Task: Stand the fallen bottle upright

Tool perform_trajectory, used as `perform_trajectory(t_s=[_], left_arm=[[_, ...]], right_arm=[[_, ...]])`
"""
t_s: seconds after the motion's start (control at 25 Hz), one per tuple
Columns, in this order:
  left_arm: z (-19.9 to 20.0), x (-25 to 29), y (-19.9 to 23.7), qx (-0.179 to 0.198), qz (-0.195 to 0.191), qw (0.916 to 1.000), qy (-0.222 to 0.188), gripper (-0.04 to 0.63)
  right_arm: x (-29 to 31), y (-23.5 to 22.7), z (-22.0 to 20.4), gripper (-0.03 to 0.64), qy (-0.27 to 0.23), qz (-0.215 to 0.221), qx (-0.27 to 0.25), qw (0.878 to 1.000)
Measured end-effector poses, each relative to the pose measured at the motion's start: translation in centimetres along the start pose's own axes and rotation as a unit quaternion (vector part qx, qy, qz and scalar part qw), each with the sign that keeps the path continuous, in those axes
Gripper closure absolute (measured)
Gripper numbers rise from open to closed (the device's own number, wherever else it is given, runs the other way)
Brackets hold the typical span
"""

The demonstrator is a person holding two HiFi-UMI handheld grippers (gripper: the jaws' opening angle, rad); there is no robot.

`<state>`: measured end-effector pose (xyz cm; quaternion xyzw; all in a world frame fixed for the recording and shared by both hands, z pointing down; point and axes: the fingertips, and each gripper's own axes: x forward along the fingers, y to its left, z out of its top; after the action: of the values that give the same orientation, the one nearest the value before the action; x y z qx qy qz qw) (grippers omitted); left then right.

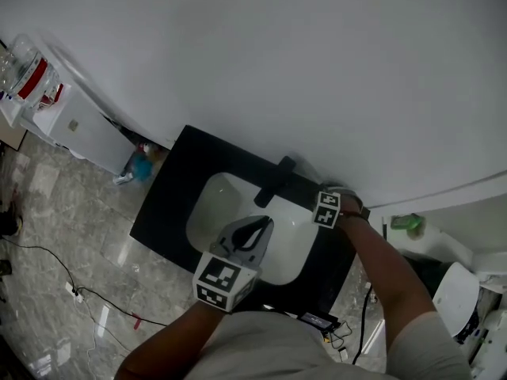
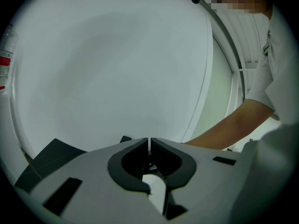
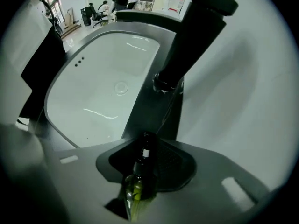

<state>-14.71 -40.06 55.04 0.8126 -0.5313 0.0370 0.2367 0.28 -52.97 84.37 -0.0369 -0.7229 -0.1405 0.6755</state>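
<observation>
A small glass bottle [image 3: 138, 178] with yellow-green liquid and a dark neck sits between the dark pads of my right gripper [image 3: 149, 146], which is shut on it. Its neck points forward along the jaws toward the base of the black faucet [image 3: 187, 45]. In the head view the right gripper [image 1: 329, 204] is at the counter's back right, beside the faucet [image 1: 273, 182], and the bottle is hidden there. My left gripper [image 1: 252, 232] hovers over the white sink [image 1: 207, 204]. Its jaws [image 2: 149, 141] are shut with nothing between them.
The sink [image 3: 93, 83] is set in a black counter [image 1: 170, 204] against a white wall. A white cabinet [image 1: 75, 129] with bottles stands at the left. A blue item [image 1: 141, 167] and cables [image 1: 87, 291] lie on the floor. A green object [image 1: 406, 223] lies at the right.
</observation>
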Motion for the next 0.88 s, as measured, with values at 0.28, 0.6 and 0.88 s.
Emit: perform_trajectory(t_s=[0.28,0.6,0.88], left_arm=[[-0.4,0.0,0.6,-0.008,0.004,1.0,0.002,0.586],[-0.5,-0.2,-0.8,-0.008,-0.004,1.0,0.002,0.586],[0.0,0.0,-3.6,0.004,-0.019,0.9998,-0.001,0.586]], right_arm=[[0.1,-0.1,0.5,0.562,-0.021,-0.006,0.008,1.0],[-3.4,-0.3,1.2,0.575,-0.087,-0.054,0.041,0.994],[-8.1,-0.2,1.0,0.581,-0.159,-0.112,0.102,0.976]])
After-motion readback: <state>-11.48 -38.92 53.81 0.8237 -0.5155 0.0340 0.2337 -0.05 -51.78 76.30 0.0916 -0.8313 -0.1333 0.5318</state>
